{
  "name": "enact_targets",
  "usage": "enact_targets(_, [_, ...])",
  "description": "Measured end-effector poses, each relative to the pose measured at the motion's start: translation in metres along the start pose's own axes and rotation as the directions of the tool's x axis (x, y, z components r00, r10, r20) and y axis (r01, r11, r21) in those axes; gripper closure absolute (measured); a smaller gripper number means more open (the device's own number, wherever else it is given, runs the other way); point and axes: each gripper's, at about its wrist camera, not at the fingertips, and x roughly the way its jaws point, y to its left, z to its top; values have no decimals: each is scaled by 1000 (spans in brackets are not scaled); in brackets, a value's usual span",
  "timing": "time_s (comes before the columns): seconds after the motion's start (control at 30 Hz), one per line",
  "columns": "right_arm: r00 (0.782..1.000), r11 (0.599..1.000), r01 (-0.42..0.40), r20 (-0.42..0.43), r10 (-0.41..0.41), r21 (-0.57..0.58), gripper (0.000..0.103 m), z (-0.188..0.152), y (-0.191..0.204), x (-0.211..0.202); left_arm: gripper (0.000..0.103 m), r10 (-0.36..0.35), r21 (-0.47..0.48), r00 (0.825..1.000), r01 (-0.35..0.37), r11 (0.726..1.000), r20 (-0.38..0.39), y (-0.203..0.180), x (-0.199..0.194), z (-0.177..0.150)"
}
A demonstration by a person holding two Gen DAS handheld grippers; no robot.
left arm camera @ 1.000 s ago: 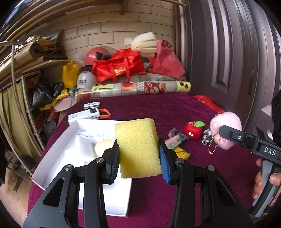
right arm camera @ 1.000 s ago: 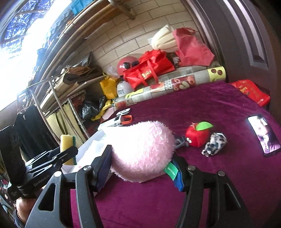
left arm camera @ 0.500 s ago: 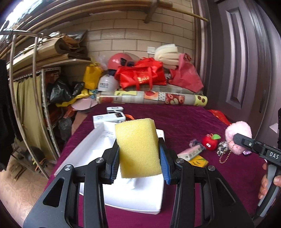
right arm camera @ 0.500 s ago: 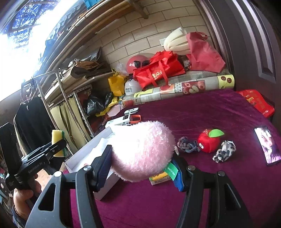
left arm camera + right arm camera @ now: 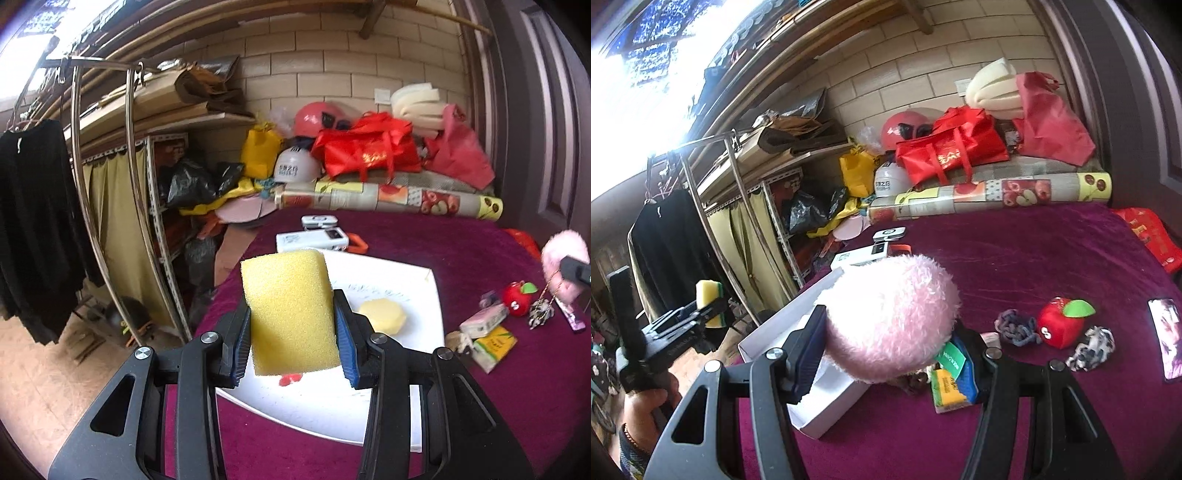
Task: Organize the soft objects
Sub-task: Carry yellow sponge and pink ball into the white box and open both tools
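Your left gripper (image 5: 291, 347) is clamped on a yellow sponge block (image 5: 290, 310), its blue pads pressed into both sides, and you hold it raised above the near edge of the white box (image 5: 430, 295). Inside that box, at about 2 o'clock from the sponge, lies a round pale-yellow sponge puff (image 5: 383, 315). From the right wrist view the same block shows a green scouring layer on its back.

Your right gripper (image 5: 892, 354) is closed around a fluffy pink pom-pom (image 5: 890, 317), held in the air over the box's right corner. On the purple-clothed surface (image 5: 1052, 258), at 3 o'clock from the pom-pom, sit a grey-blue knitted scrunchie (image 5: 1015, 326), a red plush apple (image 5: 1060, 325) touching it, and a black-and-white scrunchie (image 5: 1093, 349) just beside the apple. A phone (image 5: 1169, 339) lies face up at the far right edge. Under the pom-pom, at 5 o'clock, a green-and-yellow packet (image 5: 947, 391) rests on the cloth.
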Motion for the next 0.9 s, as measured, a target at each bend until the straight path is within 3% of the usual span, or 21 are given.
enact_targets(0.23, [999,999,-32,-40,32,-10,43,4,13,20,63,-1,-2,999,1,1000,-36,0,15,-11])
enact_targets(0.53, [990,996,-85,-111,84,-3,43,9,36,62,63,3,-11,999,-4,1000,-52,7,34,0])
enact_targets(0.73, [981,995,-98,-167,101,26,43,9,46,101,63,-65,-90,993,55,994,-103,18,73,19])
enact_targets(0.9, [967,994,-95,-233,104,48,43,-13,47,131,63,-93,-106,982,76,991,-163,13,101,14])
